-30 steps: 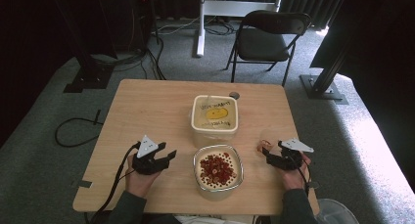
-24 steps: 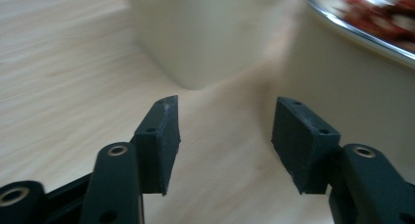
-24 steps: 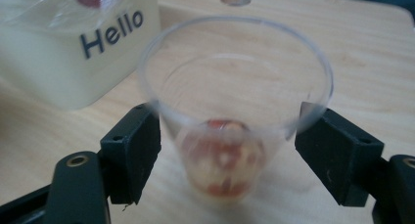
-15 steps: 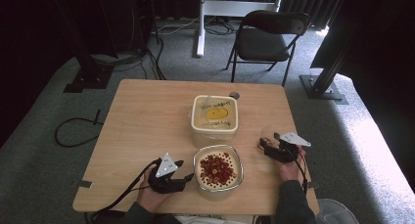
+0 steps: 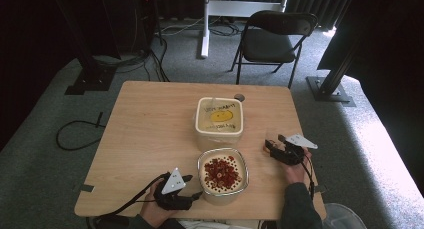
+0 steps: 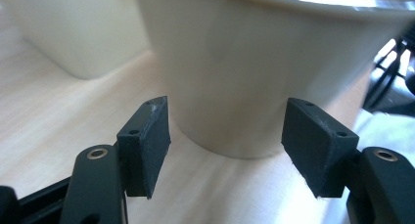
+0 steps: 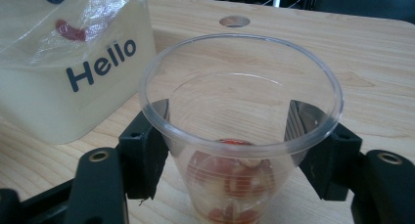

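Note:
A cream tub (image 5: 223, 173) of red pieces stands near the table's front edge. My left gripper (image 5: 192, 187) lies level at its left side. Its jaws have just been opening and stand wide, the tub's base (image 6: 254, 87) just ahead of my left gripper (image 6: 227, 145), pads clear of it. My right gripper (image 5: 268, 147) sits to the tub's right. In the right gripper view its jaws have just been closing, and both pads press on a clear plastic cup (image 7: 240, 136) with a few red pieces at the bottom.
A second cream container (image 5: 220, 118) with a yellow smiley and "Hello" lettering (image 7: 100, 65) stands mid-table behind the tub. A small round hole (image 5: 239, 97) marks the table's far side. A black folding chair (image 5: 274, 39) stands beyond the table.
My left gripper moved right and toward the front edge, up to the tub, with its jaws wider. My right gripper stayed in place by the cup.

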A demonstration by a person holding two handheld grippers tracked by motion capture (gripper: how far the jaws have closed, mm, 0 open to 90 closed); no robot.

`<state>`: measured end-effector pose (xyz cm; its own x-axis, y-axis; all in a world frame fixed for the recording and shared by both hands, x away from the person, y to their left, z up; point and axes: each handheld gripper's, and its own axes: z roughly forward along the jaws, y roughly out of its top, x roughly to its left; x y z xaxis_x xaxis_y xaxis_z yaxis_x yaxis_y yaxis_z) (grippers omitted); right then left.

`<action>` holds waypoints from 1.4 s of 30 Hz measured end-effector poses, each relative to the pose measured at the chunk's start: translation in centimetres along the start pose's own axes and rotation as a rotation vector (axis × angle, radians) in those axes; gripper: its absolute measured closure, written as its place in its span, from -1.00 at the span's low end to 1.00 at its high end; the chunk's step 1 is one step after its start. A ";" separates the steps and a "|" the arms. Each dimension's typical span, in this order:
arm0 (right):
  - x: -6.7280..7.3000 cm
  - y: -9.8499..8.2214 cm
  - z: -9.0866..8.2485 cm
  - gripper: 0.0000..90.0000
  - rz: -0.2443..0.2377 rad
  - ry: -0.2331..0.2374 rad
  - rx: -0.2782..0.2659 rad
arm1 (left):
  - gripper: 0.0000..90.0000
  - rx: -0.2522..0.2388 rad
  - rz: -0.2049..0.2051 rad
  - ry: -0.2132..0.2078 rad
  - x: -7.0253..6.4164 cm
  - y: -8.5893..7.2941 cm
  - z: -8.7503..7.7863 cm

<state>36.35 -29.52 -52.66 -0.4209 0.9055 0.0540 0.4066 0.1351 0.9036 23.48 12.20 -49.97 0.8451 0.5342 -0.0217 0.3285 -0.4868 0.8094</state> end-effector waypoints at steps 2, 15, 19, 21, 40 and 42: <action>0.0 0.0 -0.2 -0.22 0.001 -0.003 -0.006 | -0.21 -0.001 0.004 -0.015 -0.2 -0.1 0.3; 0.0 0.3 -2.5 -0.22 -0.001 -0.021 -0.047 | -0.27 0.022 0.054 -0.103 0.2 0.3 1.8; -0.2 0.1 -2.9 -0.21 0.005 -0.031 -0.047 | -0.27 0.035 0.079 -0.101 0.3 0.9 2.5; -0.2 0.1 -3.0 -0.21 0.003 -0.032 -0.049 | -0.27 0.034 0.085 -0.100 0.3 1.1 2.9; -0.1 0.7 -4.4 -0.19 -0.009 -0.051 -0.045 | -0.16 0.009 0.098 -0.126 1.0 3.1 6.3; -0.1 0.9 -4.5 -0.19 -0.015 -0.052 -0.043 | -0.16 0.005 0.094 -0.129 1.0 3.2 6.6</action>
<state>33.06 -31.29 -49.94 -0.3833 0.9234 0.0191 0.3647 0.1323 0.9217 28.16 6.58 -51.24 0.9192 0.3932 -0.0217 0.2476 -0.5342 0.8083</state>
